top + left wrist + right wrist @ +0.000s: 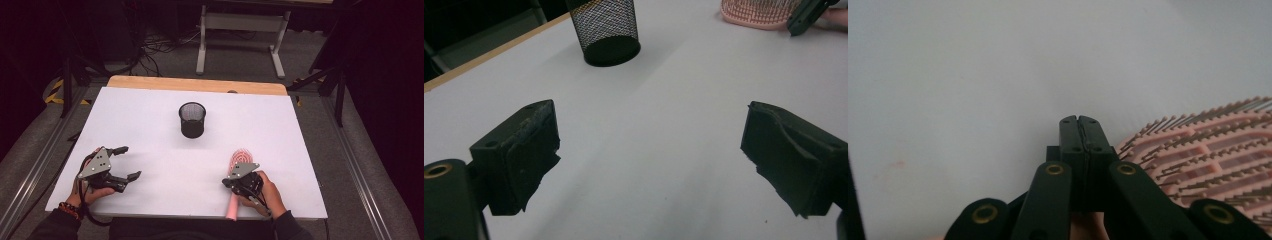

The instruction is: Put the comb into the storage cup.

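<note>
— Right gripper (1081, 122) sits closest, its 2 jaws pressed flat together with nothing between them, low over the white tabletop (150, 125).

— And the pink hairbrush (239, 162)?

— Lying on the tabletop just beside that gripper, bristles up, handle toward the near edge.

— Left gripper (125, 162)?

— Spread wide, empty, well apart from the brush. Black mesh cup (192, 120) stands upright farther back, mid-table.

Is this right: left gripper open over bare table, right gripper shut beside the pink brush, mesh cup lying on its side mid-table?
One thing is off: the mesh cup stands upright, mouth up, as the high view shows. The rest holds: left gripper is open over bare table, right gripper is shut, empty, beside the pink brush.
</note>
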A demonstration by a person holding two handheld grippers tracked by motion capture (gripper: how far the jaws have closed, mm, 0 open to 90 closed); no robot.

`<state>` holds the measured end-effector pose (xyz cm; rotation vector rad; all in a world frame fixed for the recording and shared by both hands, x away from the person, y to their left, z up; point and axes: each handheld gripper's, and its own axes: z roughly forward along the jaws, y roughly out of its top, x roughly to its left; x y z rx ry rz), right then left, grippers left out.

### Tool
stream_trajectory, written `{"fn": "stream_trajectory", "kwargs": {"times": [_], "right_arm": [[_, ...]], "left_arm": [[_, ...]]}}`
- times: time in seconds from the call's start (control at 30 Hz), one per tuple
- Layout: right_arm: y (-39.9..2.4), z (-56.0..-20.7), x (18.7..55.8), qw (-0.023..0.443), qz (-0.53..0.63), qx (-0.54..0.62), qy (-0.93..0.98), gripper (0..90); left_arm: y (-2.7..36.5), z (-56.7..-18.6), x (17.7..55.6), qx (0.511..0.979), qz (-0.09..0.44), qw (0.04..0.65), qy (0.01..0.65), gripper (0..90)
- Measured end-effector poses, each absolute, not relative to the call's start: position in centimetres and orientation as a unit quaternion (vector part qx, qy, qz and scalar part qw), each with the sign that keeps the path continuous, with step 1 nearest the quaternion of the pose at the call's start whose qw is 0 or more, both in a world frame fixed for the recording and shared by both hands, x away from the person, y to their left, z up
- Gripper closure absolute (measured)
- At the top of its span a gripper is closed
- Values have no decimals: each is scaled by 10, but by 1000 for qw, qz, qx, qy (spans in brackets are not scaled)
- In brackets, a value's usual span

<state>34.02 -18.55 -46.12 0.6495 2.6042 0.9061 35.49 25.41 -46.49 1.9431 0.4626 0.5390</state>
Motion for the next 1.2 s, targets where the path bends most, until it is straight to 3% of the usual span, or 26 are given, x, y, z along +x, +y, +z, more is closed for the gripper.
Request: {"fn": "stream_trajectory", "kwargs": {"times": [1.13,1.2], "right_arm": [[-208,-459,349,186,296,256,901,898],[-208,-456,347,189,306,261,896,858]], "left_arm": [[254,-464,354,808,224,511,191,94],[255,-464,354,805,223,514,193,94]]}}
